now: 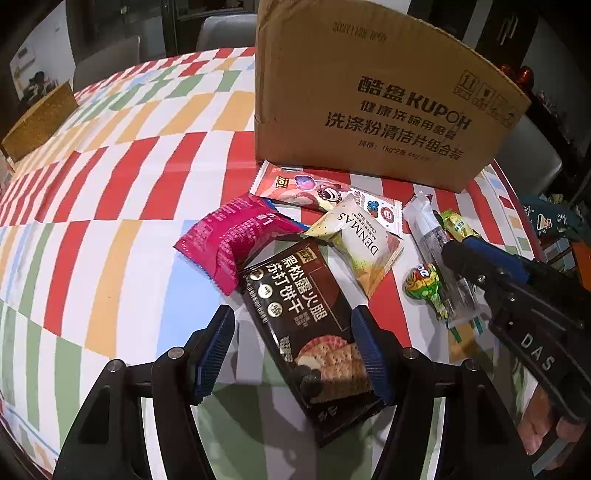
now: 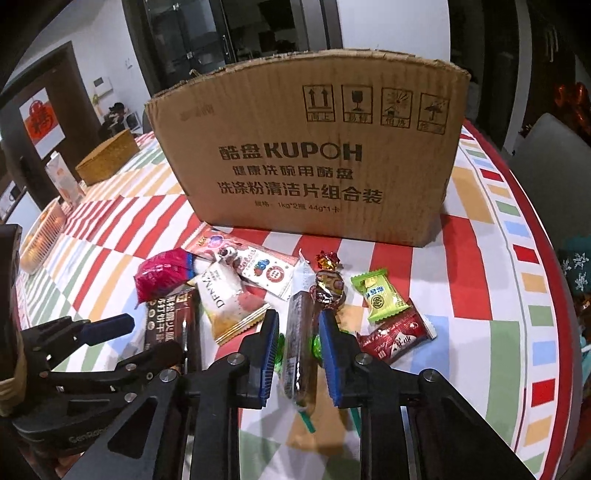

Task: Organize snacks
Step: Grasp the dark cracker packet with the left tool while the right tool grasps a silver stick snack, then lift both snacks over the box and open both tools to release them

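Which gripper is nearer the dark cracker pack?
Left. The left gripper straddles the cracker pack, jaws open. The right gripper is off to its right, around a clear-wrapped stick.

The tablecloth [image 2: 476, 266] carries a pattern of red, yellow, green, blue and white blocks, with a red band along its right edge. A grey chair back [image 2: 550, 147] stands beyond that edge. White walls enclose the room. A dark wooden door [image 2: 70, 96] on the left wall bears a red paper decoration [image 2: 40, 122]. Dark glass-fronted cabinets [image 2: 229, 33] line the far wall. A woven basket [image 2: 107, 157] rests near the far left edge of the tabletop.
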`<action>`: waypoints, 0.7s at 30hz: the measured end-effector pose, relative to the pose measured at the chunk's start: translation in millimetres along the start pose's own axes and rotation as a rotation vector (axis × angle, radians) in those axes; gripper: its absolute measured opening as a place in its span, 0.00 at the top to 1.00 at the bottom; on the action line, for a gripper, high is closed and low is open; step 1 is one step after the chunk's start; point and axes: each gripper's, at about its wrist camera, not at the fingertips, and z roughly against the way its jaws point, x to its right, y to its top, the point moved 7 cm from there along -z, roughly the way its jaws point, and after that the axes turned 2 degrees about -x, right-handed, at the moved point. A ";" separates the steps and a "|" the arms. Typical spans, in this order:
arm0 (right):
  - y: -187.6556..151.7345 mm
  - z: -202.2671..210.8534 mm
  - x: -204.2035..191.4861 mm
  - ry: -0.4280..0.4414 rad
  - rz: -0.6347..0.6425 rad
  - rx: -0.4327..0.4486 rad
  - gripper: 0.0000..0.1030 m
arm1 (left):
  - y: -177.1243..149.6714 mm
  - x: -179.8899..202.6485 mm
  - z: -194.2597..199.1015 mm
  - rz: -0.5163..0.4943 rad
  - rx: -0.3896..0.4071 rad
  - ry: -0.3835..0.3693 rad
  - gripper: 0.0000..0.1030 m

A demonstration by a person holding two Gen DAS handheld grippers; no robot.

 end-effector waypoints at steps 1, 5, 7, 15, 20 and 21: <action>0.2 -2.3 -0.1 0.000 0.003 -0.005 0.77 | 0.9 0.1 -1.2 0.001 -0.001 -0.002 0.37; 0.9 -12.2 -2.0 -0.007 0.022 -0.030 0.79 | 5.0 3.2 -9.2 0.006 -0.011 -0.003 0.37; 1.5 -15.0 -2.8 -0.008 0.029 -0.035 0.79 | 7.0 3.7 -13.0 0.008 -0.015 0.001 0.37; 4.6 -29.0 -4.7 -0.022 0.038 -0.067 0.81 | 14.7 4.7 -17.9 0.014 -0.004 -0.014 0.44; 2.6 -29.6 -6.3 -0.016 0.028 -0.076 0.83 | 14.9 4.4 -16.9 0.015 0.011 -0.030 0.49; 1.6 -28.1 -6.9 -0.012 0.025 -0.076 0.83 | 14.5 4.9 -16.4 0.012 0.013 -0.029 0.50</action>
